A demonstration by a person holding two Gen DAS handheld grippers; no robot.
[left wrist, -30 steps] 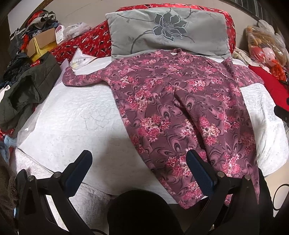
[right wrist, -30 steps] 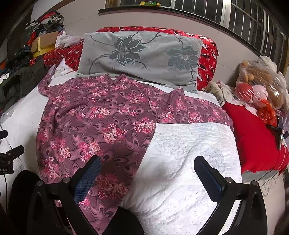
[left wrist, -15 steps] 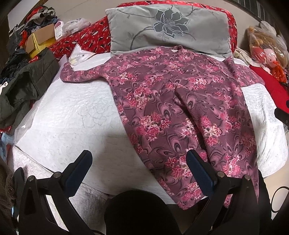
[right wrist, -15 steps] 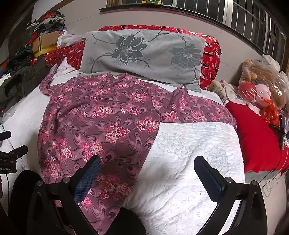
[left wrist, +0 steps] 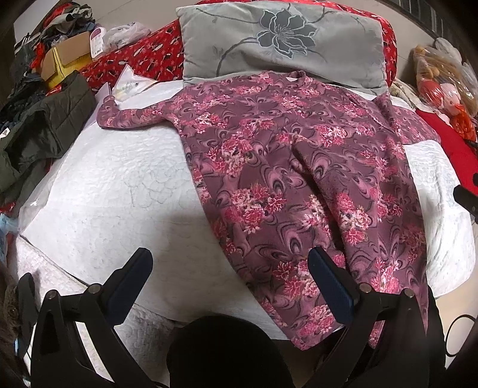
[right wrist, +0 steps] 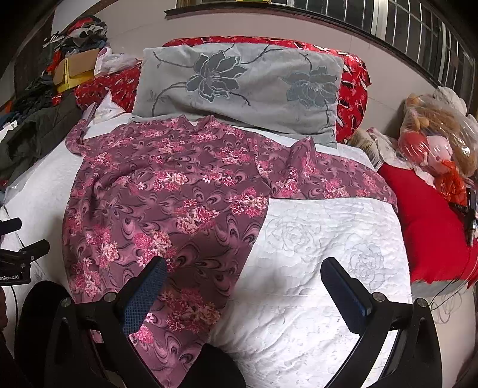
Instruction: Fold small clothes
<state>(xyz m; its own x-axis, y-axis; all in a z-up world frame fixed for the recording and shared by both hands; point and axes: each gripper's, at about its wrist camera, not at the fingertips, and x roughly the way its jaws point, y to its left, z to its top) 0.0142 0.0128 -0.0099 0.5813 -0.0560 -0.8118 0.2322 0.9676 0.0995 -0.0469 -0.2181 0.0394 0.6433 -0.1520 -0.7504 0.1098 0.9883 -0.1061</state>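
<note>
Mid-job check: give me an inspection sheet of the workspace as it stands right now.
Surface: white quilted bedspread.
Job's things: floral top spread flat, unfolded, both sleeves out, hem hanging over the near edge.
Clutter: grey pillow at the collar; olive jacket; cardboard box; red cushion; bagged toys.
Grippers: left gripper and right gripper open, holding nothing.
Cables: thin cable beside the bed.
Surroundings: barred window.

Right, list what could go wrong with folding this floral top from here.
1. The floral top's hem hangs over the white quilt's edge, so it may slide off.
2. A ridge creases its middle; folding now could trap it.
3. Its collar touches the grey pillow, which could snag a sleeve fold.
</note>
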